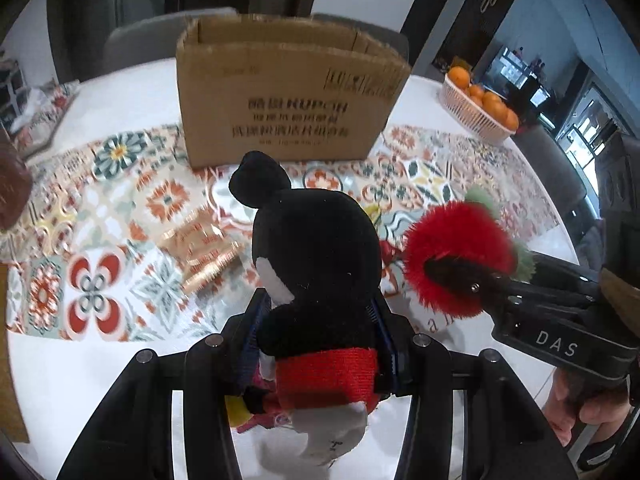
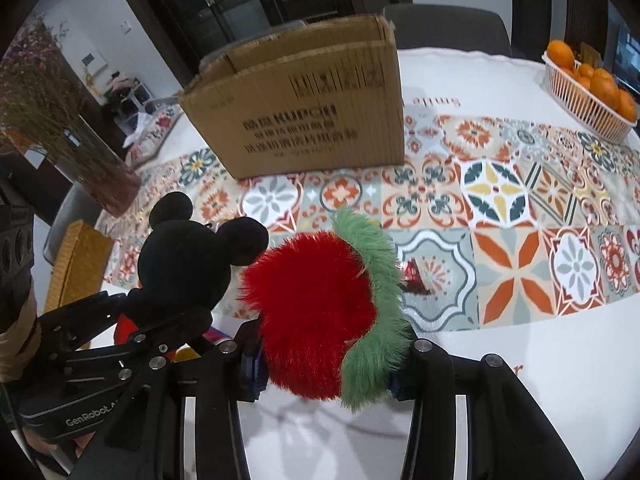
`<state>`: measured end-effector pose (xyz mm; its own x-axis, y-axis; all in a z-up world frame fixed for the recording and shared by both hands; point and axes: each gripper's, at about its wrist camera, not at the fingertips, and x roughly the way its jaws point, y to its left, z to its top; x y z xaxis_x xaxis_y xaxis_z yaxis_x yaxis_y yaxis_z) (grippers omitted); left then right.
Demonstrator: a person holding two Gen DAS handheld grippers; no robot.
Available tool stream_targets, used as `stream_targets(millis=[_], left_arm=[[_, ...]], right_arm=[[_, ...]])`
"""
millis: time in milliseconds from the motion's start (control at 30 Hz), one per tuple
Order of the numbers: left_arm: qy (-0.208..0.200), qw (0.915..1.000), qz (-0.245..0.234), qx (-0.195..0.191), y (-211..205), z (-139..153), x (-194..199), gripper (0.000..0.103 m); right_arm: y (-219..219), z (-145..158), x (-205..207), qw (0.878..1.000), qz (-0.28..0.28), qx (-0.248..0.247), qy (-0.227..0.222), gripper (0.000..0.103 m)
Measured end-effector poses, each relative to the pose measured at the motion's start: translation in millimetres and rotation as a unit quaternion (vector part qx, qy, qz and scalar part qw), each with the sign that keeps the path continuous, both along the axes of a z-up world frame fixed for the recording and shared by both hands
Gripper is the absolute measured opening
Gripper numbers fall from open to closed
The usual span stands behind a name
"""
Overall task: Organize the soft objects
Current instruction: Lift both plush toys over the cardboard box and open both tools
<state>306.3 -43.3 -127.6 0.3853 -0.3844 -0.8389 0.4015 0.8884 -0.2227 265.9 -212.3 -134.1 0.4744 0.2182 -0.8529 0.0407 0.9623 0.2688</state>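
My left gripper (image 1: pixel 320 344) is shut on a black mouse plush toy (image 1: pixel 312 248) with red shorts, held above the table. My right gripper (image 2: pixel 324 352) is shut on a fluffy red ball toy (image 2: pixel 312 316) with a green fringe, also held above the table. The two toys hang side by side; the mouse also shows in the right wrist view (image 2: pixel 188 260), and the red toy in the left wrist view (image 1: pixel 456 248). An open cardboard box (image 1: pixel 288 92) stands ahead of both grippers on the patterned table runner; it also shows in the right wrist view (image 2: pixel 308 108).
A white basket of oranges (image 1: pixel 476 108) sits at the far right of the round white table (image 1: pixel 120 92); it also shows in the right wrist view (image 2: pixel 588 92). A vase of dried flowers (image 2: pixel 80 148) stands at left. A yellow woven item (image 2: pixel 76 264) lies near the left edge.
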Motion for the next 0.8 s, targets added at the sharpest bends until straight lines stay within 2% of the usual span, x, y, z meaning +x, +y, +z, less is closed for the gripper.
stream_targets(millis=[300, 800], left_arm=[[-0.069, 0.9975, 0.017, -0.006, 4, 45, -2, 0.048], [-0.148, 0.9882, 0.027, -0.027, 6, 105, 0, 0.048]], right_arm=[[1, 40, -3, 0.999, 0.0, -0.008, -0.052, 0.045], [1, 106, -1, 0.99, -0.004, -0.012, -0.142, 0.045]])
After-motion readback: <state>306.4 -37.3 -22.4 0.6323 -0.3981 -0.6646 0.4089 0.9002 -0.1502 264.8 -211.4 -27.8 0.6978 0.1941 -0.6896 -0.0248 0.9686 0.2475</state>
